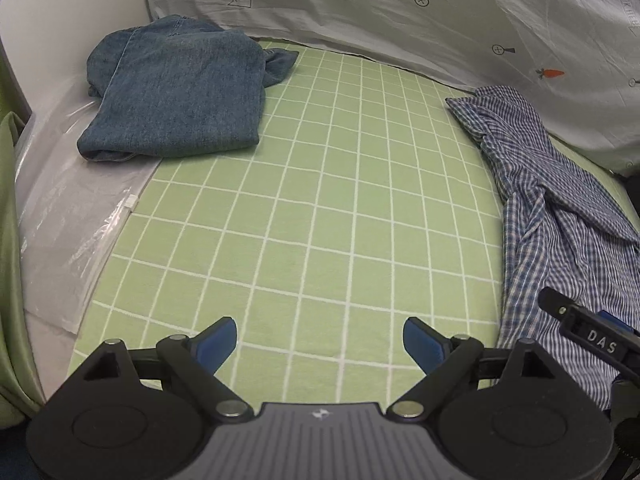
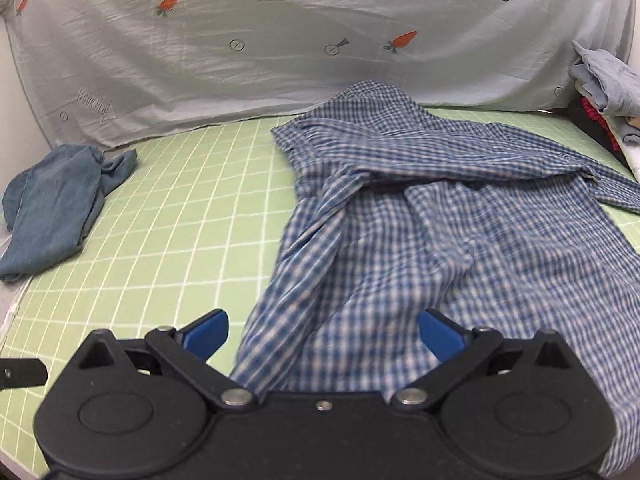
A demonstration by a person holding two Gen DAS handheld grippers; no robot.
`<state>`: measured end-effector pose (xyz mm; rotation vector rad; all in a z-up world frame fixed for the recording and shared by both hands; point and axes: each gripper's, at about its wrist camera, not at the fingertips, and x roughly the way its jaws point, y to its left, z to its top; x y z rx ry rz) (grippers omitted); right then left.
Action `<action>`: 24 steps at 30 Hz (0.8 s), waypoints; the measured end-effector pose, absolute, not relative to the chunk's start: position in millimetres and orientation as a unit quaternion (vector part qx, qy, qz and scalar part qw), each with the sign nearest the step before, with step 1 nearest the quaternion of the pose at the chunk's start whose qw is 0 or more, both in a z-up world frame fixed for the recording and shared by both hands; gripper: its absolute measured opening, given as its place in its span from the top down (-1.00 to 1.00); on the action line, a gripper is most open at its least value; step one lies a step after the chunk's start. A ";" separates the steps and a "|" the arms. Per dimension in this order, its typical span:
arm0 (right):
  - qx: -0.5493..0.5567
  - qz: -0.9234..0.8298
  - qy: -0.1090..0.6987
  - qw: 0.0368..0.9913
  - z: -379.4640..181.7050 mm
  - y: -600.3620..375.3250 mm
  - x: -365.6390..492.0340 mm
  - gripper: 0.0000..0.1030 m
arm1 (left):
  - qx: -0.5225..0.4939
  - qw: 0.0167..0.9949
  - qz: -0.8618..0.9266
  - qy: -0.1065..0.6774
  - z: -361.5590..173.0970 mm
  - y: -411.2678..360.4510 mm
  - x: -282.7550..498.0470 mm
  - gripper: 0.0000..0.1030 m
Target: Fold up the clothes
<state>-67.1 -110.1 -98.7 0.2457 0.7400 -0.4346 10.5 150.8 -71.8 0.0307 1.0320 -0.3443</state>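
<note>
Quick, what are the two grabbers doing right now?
Left gripper: open, holding nothing.
Right gripper: open, over the checked shirt, not gripping it.

The light is soft and even, and shadows are faint. Both pictures bend at the edges, with dark corners. Ahead of the right gripper (image 2: 322, 336) the shirt (image 2: 460, 220) looks a bit blurry. A plastic sheet (image 1: 76, 236) shines a little.

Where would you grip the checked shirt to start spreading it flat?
Probably at the collar end of the checked shirt, the clearest edge of the crumpled heap, lying toward the carrot-print sheet. Come from above with the right gripper, jaws open over its near hem.
</note>
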 end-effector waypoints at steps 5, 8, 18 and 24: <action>0.120 -0.210 0.388 0.889 -117.3 -75.5 -70.1 -0.64 | 0.025 0.849 -0.182 0.495 -72.5 181.3 6.9 -0.75; 0.126 -0.222 0.399 0.881 -127.0 -65.4 -74.5 -0.30 | 0.026 0.847 -0.187 0.496 -73.3 195.4 5.3 -0.75; 0.212 -0.163 0.353 0.896 -111.5 -92.4 -111.8 0.92 | 0.015 0.844 -0.206 0.496 -71.5 200.5 0.6 -0.76; 0.264 -0.208 0.307 0.890 -95.1 -150.2 -158.3 0.93 | 0.017 0.835 -0.236 0.497 -71.5 176.2 -1.8 -0.76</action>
